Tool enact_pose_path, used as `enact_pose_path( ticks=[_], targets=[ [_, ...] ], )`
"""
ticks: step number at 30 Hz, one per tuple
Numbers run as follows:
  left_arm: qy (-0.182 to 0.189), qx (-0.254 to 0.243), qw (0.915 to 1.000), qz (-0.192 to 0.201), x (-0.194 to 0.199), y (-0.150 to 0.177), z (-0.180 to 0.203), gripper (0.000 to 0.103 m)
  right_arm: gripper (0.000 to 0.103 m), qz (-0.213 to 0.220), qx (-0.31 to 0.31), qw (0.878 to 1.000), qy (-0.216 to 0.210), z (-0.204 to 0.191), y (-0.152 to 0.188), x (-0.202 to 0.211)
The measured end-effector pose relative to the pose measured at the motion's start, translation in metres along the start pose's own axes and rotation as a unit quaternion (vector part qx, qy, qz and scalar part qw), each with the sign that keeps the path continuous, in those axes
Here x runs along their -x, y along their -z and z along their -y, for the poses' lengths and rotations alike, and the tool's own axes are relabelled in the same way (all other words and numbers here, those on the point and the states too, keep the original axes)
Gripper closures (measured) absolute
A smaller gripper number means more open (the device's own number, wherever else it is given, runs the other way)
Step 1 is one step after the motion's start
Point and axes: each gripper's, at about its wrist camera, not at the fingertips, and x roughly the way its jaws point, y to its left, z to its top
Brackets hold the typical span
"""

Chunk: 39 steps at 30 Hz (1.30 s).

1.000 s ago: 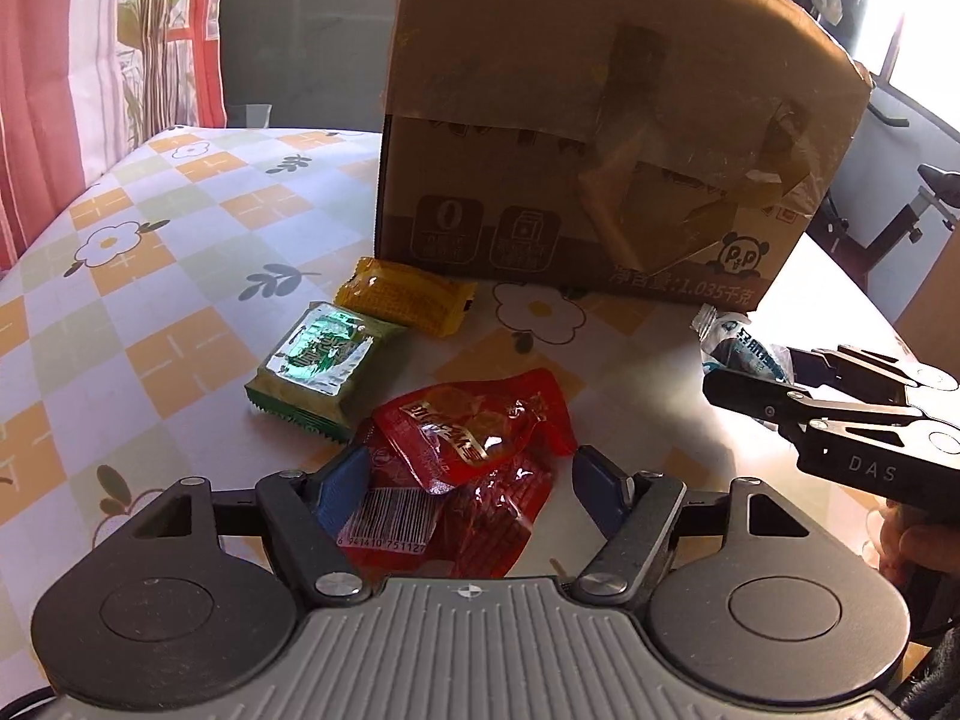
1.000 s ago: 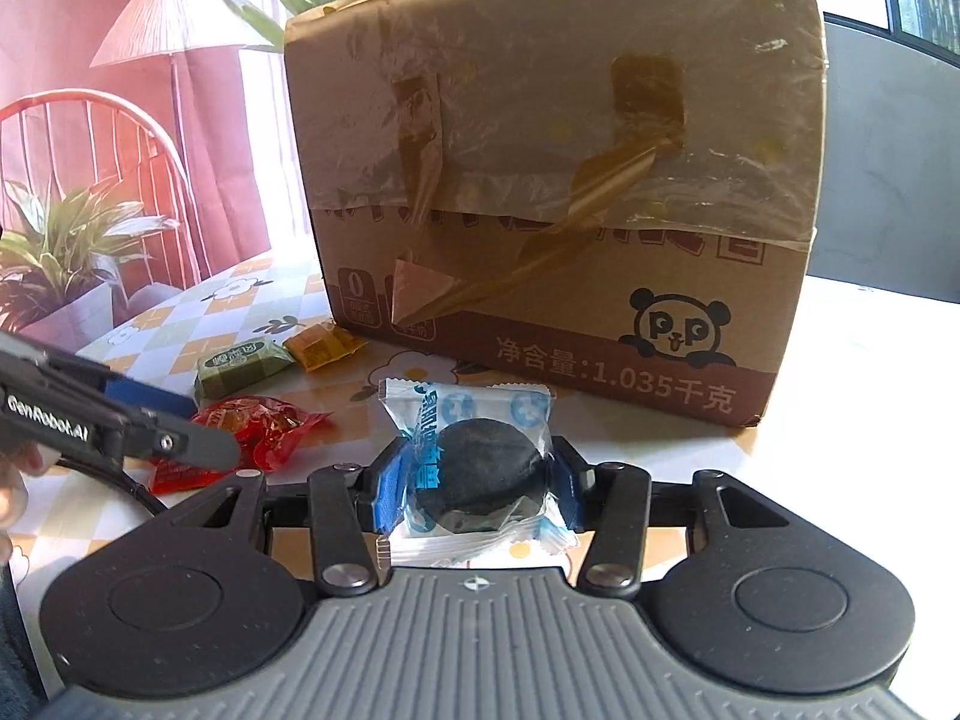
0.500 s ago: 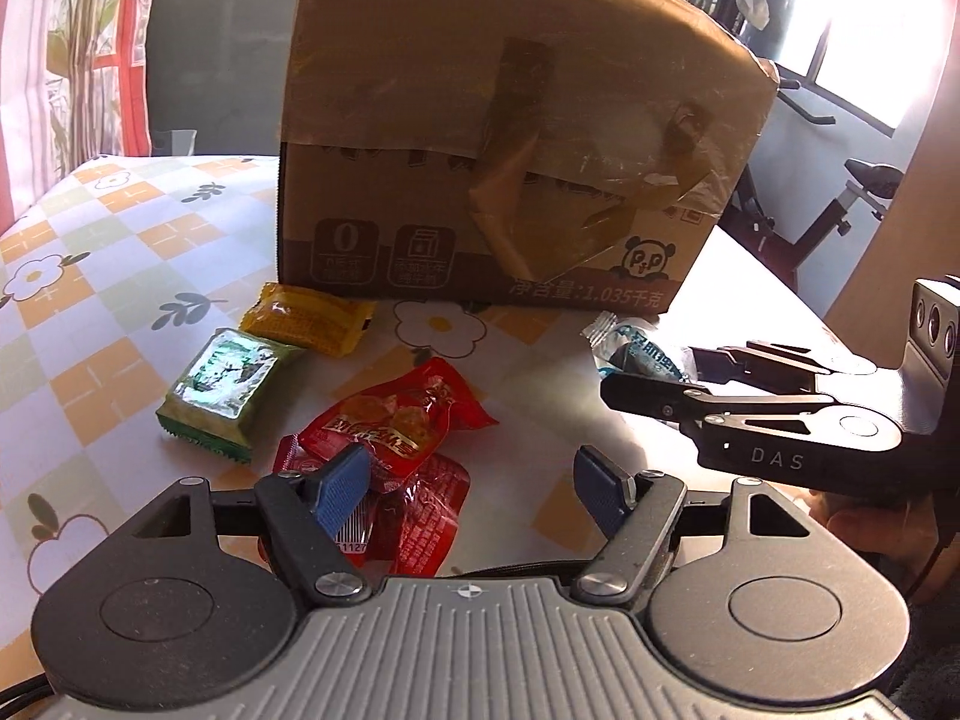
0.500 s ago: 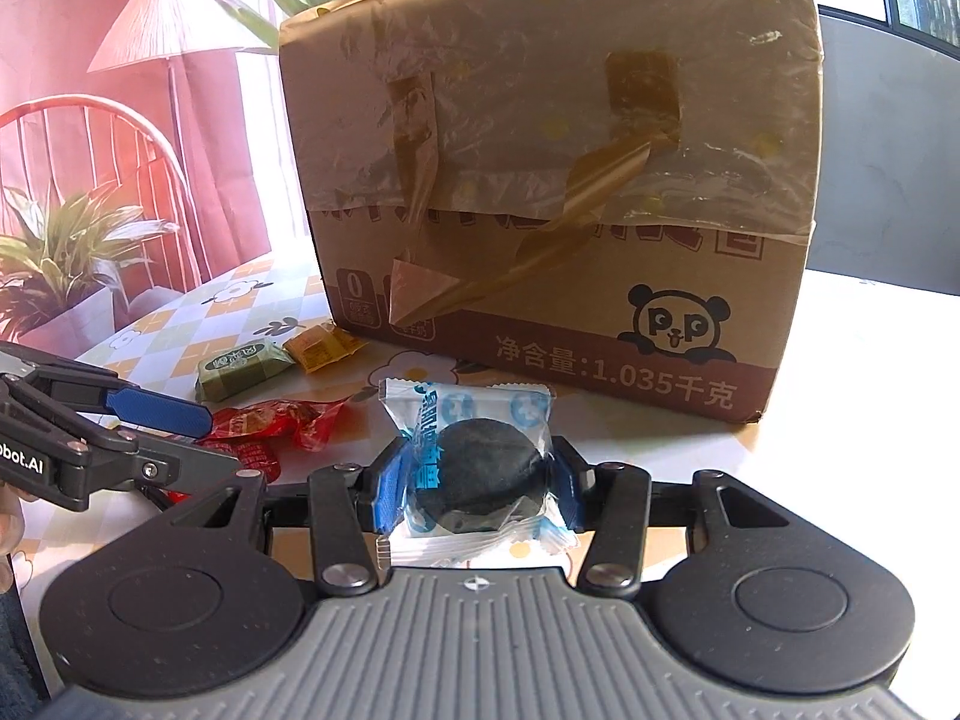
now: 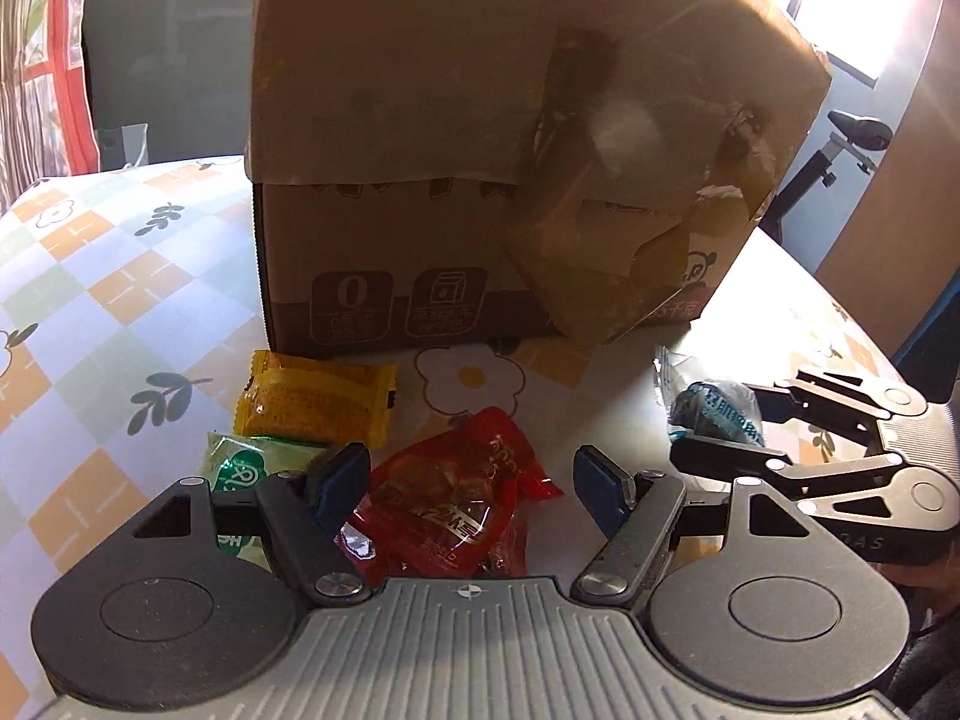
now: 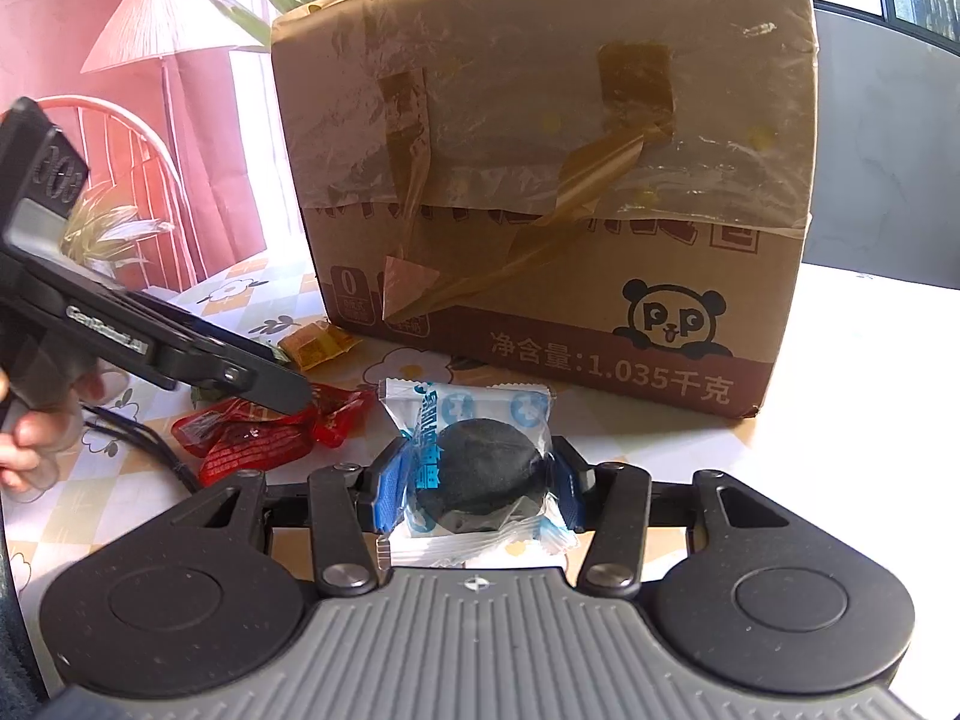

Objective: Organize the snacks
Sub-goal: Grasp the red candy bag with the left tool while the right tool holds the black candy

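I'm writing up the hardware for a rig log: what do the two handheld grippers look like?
Both match. The left gripper and right gripper each have a ribbed grey housing, two round black discs, black linkage arms with silver pivot screws, and blue finger pads. Seen from the side, the left one carries white lettering too blurred to read and trails a black cable; the right one is marked "DAS".

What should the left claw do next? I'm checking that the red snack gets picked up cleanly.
Probably close the left claw: its jaws stand open on either side of the red snack packet, which lies on the table. The right claw already grips the round dark cake packet.
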Motion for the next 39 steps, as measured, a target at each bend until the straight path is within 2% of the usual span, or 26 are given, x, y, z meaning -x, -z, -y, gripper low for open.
enact_pose_path(
  ticks=[5,10,19,25,32,35,39],
  targets=[
    [-0.01,0.013,0.9999,0.004,-0.01,0.003,-0.004,0.027,0.052,-0.001,-0.002,1.0,-0.002,0.001,0.0,0.0],
    [-0.008,0.001,1.0,0.003,-0.009,0.006,0.001,0.026,0.052,-0.004,0.001,1.0,-0.004,0.0,0.0,0.0],
    [0.017,-0.004,0.9998,-0.008,0.005,0.017,0.018,0.026,0.052,-0.004,-0.006,1.0,-0.004,0.001,0.0,0.0],
    [0.053,0.004,0.9985,-0.013,0.013,0.022,0.029,0.026,0.052,-0.008,-0.01,1.0,-0.001,0.002,-0.001,-0.002],
    [0.081,0.009,0.9966,-0.011,0.026,0.007,0.031,0.026,0.052,0.019,-0.031,0.999,0.022,0.006,-0.002,0.012],
    [0.071,-0.009,0.9974,-0.01,0.035,0.001,0.031,0.026,0.052,0.023,-0.017,0.999,0.026,0.003,-0.003,0.021],
    [0.022,-0.022,0.9993,-0.019,0.033,-0.007,0.026,0.027,0.052,0.008,-0.042,0.999,0.021,0.005,-0.002,0.025]
  ],
)
